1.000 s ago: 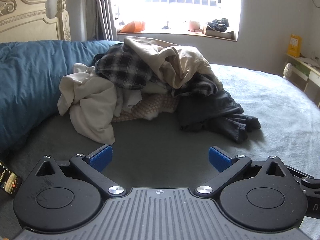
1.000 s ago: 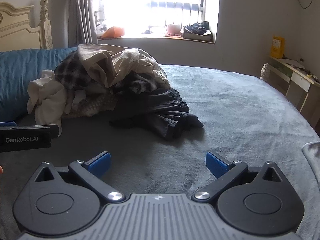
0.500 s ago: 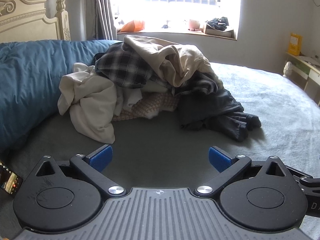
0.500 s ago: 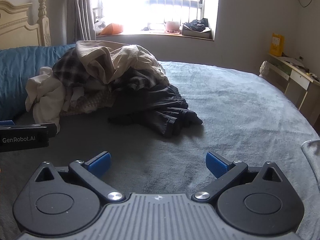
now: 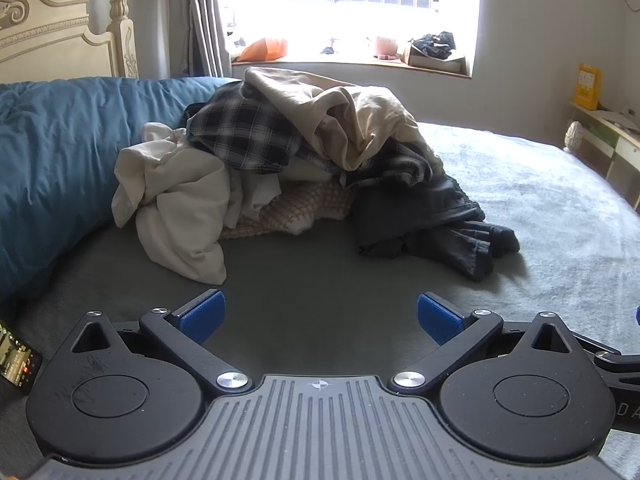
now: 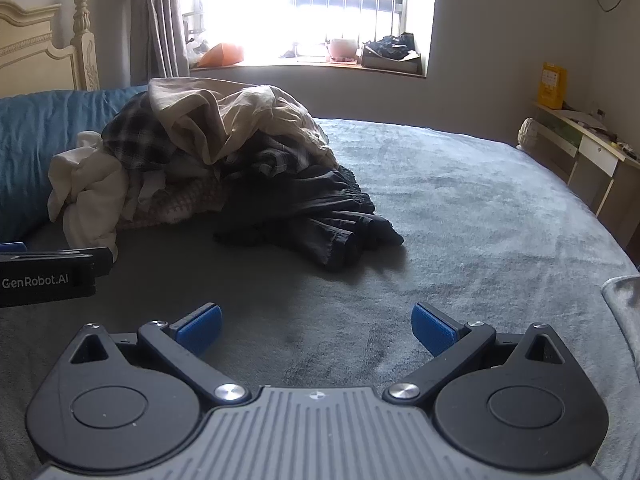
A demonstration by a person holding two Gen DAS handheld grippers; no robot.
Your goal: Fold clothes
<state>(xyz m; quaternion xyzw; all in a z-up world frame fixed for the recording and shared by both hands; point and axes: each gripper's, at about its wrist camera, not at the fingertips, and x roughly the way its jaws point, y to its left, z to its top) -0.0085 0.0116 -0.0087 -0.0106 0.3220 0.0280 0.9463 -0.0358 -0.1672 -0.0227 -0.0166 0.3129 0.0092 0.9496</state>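
A heap of unfolded clothes (image 5: 296, 160) lies on the grey bed (image 5: 540, 208). It holds a beige garment (image 5: 352, 120) on top, a black-and-white plaid shirt (image 5: 240, 132), a cream garment (image 5: 180, 208) at the left and a dark garment (image 5: 440, 220) at the right. The heap also shows in the right wrist view (image 6: 224, 160). My left gripper (image 5: 320, 318) is open and empty, short of the heap. My right gripper (image 6: 316, 326) is open and empty, nearest the dark garment (image 6: 316, 216). The left gripper's body (image 6: 48, 276) shows at the right view's left edge.
A blue duvet (image 5: 52, 160) lies left of the heap before a cream headboard (image 5: 52, 40). A bright window (image 5: 348, 8) with a cluttered sill is behind. A desk (image 6: 580, 148) stands at the right. A phone (image 5: 16, 362) lies at the lower left. A grey cloth (image 6: 624, 312) lies at right.
Both grippers have shifted very slightly; the right view has drifted a little toward the heap. Both stay open and empty.
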